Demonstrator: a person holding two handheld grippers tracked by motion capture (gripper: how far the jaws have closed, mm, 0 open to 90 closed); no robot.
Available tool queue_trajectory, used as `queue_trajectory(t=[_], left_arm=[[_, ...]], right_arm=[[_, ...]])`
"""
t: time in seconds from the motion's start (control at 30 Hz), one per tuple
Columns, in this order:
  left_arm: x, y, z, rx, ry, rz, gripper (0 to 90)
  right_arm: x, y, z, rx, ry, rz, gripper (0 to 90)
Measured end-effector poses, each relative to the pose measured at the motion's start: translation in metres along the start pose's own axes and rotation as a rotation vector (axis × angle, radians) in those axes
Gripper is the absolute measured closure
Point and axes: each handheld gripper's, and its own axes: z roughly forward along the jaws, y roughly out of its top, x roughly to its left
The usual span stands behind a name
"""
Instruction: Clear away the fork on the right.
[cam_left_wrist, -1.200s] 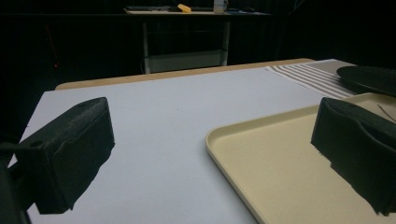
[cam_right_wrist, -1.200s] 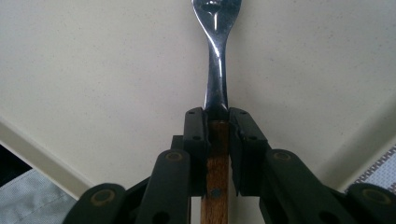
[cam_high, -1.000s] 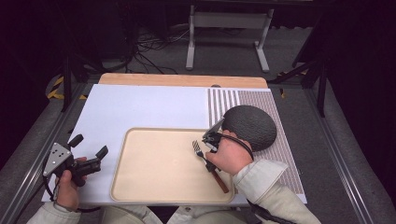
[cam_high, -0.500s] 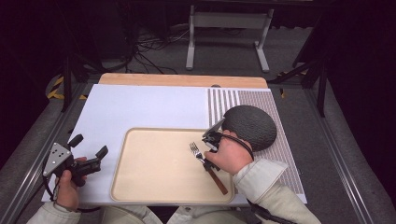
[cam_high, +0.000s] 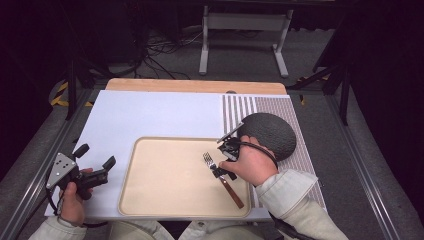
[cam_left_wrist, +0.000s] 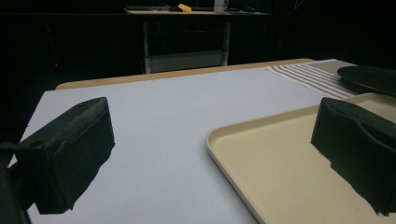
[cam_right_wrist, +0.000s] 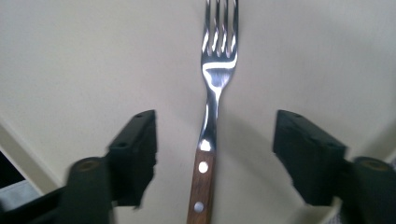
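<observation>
Straddling the fork (cam_right_wrist: 212, 116), right tool (cam_right_wrist: 215, 154) sits wide open, jaws clear of the handle; fork lies on the tray (cam_high: 165, 192), lower centre-right of high view. Left tool (cam_high: 95, 162) open, empty, lower left.

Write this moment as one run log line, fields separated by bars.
right gripper: open, straddling fork | fork: lying in tray | left gripper: open, idle

No readable text, label, brand, number or sign anywhere.
</observation>
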Motion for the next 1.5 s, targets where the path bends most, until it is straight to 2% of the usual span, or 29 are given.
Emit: queue_trajectory(t=[0.13, 0.27, 0.4, 0.47, 0.5, 0.57, 0.67, 0.77, 0.8, 0.83, 0.87, 0.97, 1.03, 1.13, 1.23, 1.5], left_arm=[[0.000, 0.000, 0.000, 0.000, -0.002, 0.001, 0.0], [0.000, 0.000, 0.000, 0.000, -0.002, 0.001, 0.0], [0.000, 0.000, 0.000, 0.000, -0.002, 0.000, 0.0], [0.000, 0.000, 0.000, 0.000, -0.002, 0.001, 0.0], [0.000, 0.000, 0.000, 0.000, -0.002, 0.001, 0.0], [0.000, 0.000, 0.000, 0.000, -0.002, 0.000, 0.0], [0.000, 0.000, 0.000, -0.001, -0.002, 0.001, 0.0], [0.000, 0.000, 0.000, -0.001, -0.003, 0.004, 0.0], [0.000, 0.000, 0.000, -0.001, -0.003, 0.004, 0.0], [0.000, 0.000, 0.000, 0.000, -0.004, 0.005, 0.0], [0.000, 0.000, 0.000, -0.001, -0.004, 0.003, 0.0], [0.000, 0.000, 0.000, -0.002, -0.005, 0.004, 0.0], [0.000, 0.000, 0.000, -0.002, -0.004, 0.000, 0.0], [0.000, 0.000, 0.000, -0.002, -0.004, 0.001, 0.0], [0.000, 0.000, 0.000, -0.003, -0.005, 0.003, 0.0], [0.000, 0.000, 0.000, -0.002, -0.006, 0.005, 0.0]], right_arm=[[0.001, 0.003, -0.007, -0.085, 0.018, -0.115, 15.8], [0.001, 0.007, -0.011, -0.143, 0.023, -0.212, 13.7], [0.003, 0.011, -0.009, -0.198, 0.041, -0.285, 14.1], [0.003, 0.014, -0.006, -0.230, 0.053, -0.334, 16.3], [0.003, 0.014, -0.006, -0.230, 0.053, -0.334, 16.3], [0.003, 0.016, -0.003, -0.271, 0.069, -0.364, 19.0], [0.003, 0.020, 0.003, -0.307, 0.077, -0.414, 26.3], [0.003, 0.024, 0.008, -0.328, 0.082, -0.460, 38.9], [0.003, 0.024, 0.008, -0.328, 0.082, -0.460, 38.9], [0.003, 0.025, 0.010, -0.336, 0.079, -0.469, 44.6], [0.003, 0.027, 0.012, -0.335, 0.078, -0.497, 52.5], [0.004, 0.032, 0.018, -0.326, 0.077, -0.554, 65.9], [0.004, 0.034, 0.023, -0.307, 0.080, -0.569, 76.2], [0.004, 0.036, 0.033, -0.289, 0.081, -0.588, 85.8], [0.003, 0.038, 0.041, -0.275, 0.074, -0.588, 90.0], [0.001, 0.039, 0.055, -0.239, 0.065, -0.581, 90.0]])
